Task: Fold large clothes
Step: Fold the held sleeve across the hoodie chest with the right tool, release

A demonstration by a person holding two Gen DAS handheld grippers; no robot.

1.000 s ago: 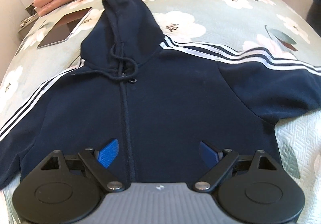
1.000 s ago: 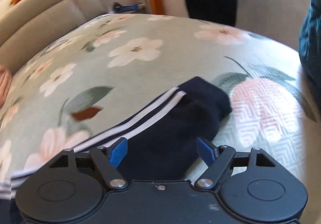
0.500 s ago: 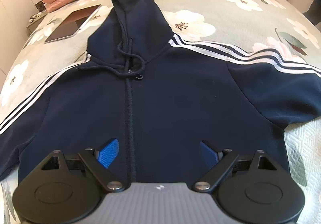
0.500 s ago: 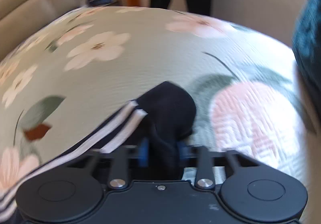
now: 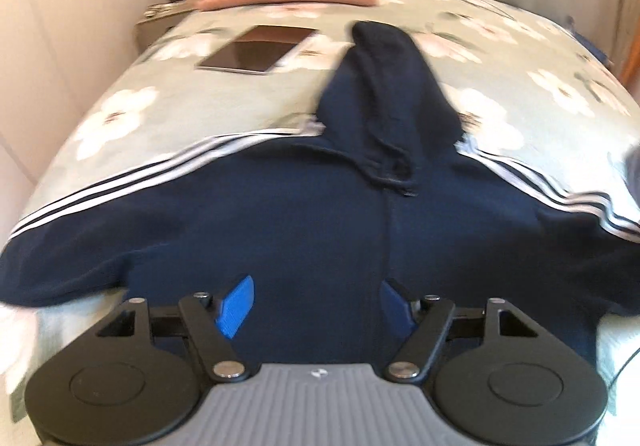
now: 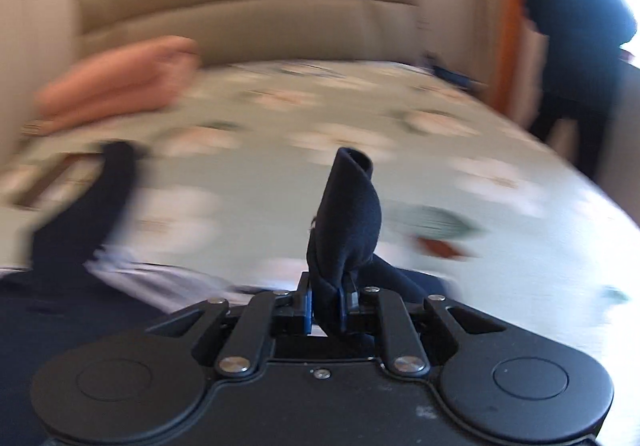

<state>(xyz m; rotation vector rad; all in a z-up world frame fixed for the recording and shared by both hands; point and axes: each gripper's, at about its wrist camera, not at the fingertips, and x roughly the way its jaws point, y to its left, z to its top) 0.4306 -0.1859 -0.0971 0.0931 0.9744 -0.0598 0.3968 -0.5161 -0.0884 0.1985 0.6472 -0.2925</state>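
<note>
Hoodie point(image 5: 328, 230) lay front-up on the floral bed point(image 5: 520, 58), navy with white-striped sleeves, its hem hidden behind the left gripper point(image 5: 316, 306), whose blue pads stood wide apart over the cloth. A tablet point(image 5: 256, 50) lay beside the hood. From the right wrist, all was blurred; the right gripper point(image 6: 328, 306) was clamped on the cuff point(image 6: 348, 214), lifted upright.

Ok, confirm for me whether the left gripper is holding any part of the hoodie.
No: the left gripper is open, its blue pads spread above the hoodie.
</note>
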